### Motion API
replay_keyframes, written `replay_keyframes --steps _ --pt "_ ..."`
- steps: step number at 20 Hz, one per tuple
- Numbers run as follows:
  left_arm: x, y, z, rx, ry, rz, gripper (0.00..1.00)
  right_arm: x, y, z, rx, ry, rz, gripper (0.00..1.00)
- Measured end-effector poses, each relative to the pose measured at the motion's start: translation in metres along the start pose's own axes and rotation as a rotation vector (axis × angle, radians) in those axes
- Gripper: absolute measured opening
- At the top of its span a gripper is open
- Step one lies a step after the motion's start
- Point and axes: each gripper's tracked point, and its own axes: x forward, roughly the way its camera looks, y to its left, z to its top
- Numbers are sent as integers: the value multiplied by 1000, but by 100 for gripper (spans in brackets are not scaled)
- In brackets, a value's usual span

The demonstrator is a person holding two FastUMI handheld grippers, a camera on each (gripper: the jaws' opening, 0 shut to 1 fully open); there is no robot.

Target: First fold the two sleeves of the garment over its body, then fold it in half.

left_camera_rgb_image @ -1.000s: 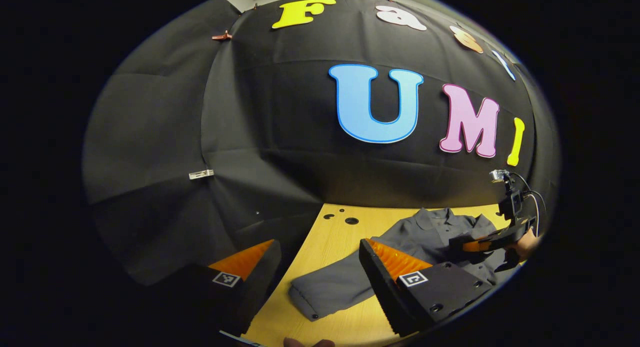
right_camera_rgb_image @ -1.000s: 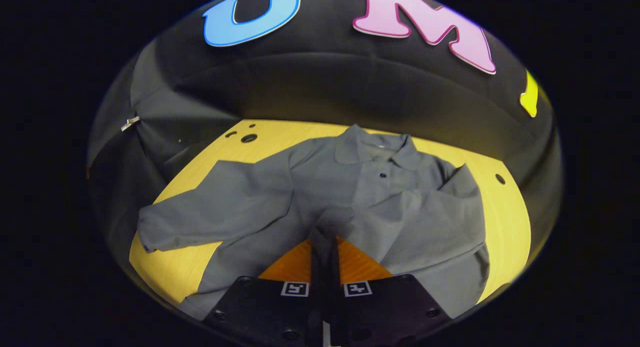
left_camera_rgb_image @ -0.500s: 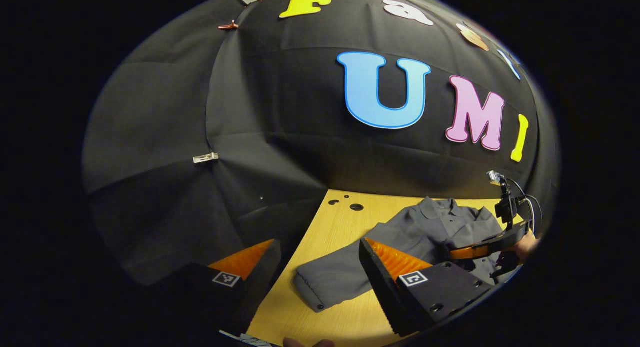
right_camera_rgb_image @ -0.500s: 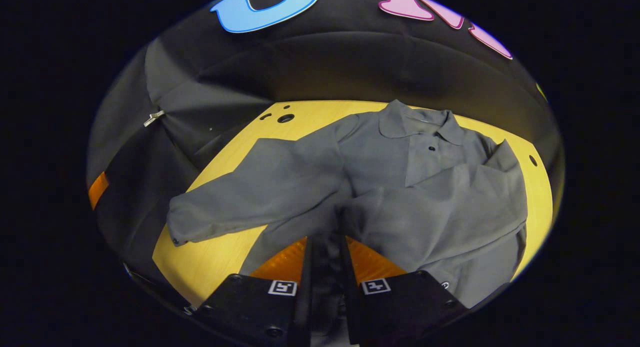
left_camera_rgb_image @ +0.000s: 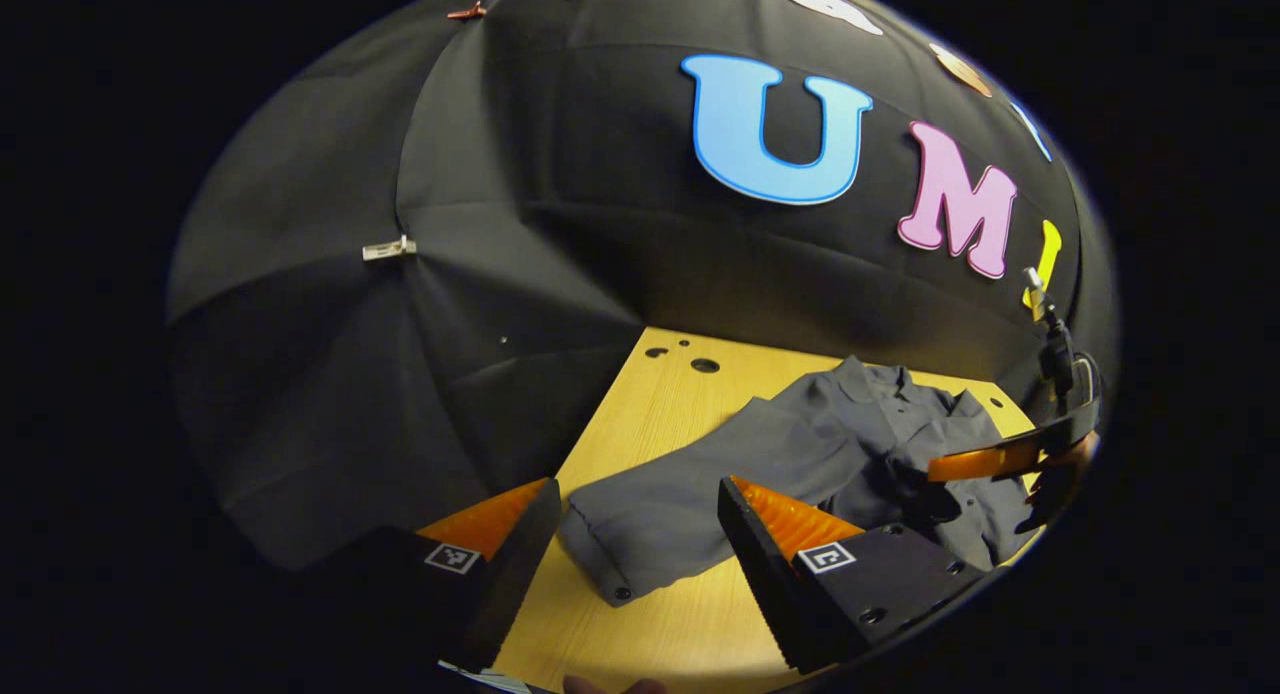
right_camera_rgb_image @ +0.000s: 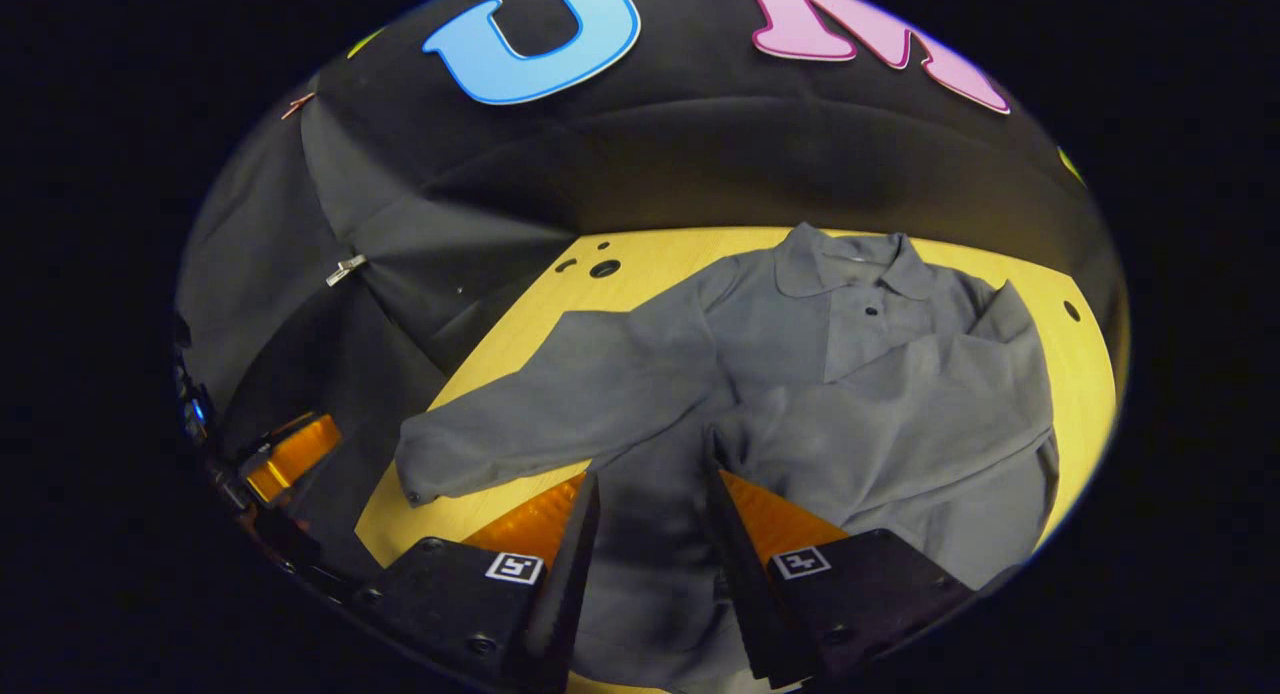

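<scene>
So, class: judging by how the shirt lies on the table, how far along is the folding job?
One sleeve already lies folded across the shirt body. The other sleeve is stretched out flat on the table, unfolded. The right gripper is open above the shirt, holding nothing; the left gripper, also open, hangs near that sleeve's cuff. Left: fold this sleeve, then fold the shirt in half.

Both views look down at the shirt (right_camera_rgb_image: pixel 820 394), left from farther.

Grey shirt (right_camera_rgb_image: pixel 800 394) on wooden table (right_camera_rgb_image: pixel 640 259)
</scene>
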Motion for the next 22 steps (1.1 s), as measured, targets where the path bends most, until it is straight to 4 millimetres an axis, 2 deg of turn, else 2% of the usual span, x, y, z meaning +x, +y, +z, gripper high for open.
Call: replay_keyframes --steps 5,8,12,13,14,15,16,17,21,22 --pt "30 15 -37 -10 95 42 96 -37 -14 20 9 -83 -41 70" --pt "51 16 -53 -24 136 61 96 -55 -28 24 21 -107 -77 70" --pt "71 27 -73 -18 177 102 96 -78 -43 32 55 -143 -109 70" --pt "75 29 -79 -13 190 115 96 -83 -47 31 55 -146 -116 70" --pt "80 31 -83 -14 203 121 92 -89 -49 30 53 -150 -123 70" --pt "82 31 -90 -22 222 128 96 -94 -53 28 52 -152 -132 70" --pt "83 31 -96 -35 245 133 92 -98 -58 26 54 -151 -139 70" --pt "87 34 -102 -49 260 140 96 -101 -62 24 56 -151 -146 70" --pt "91 35 -105 55 262 148 98 -107 -82 20 84 -145 -179 70" --pt "98 30 -108 64 270 126 99 -108 -85 20 88 -146 -182 70"
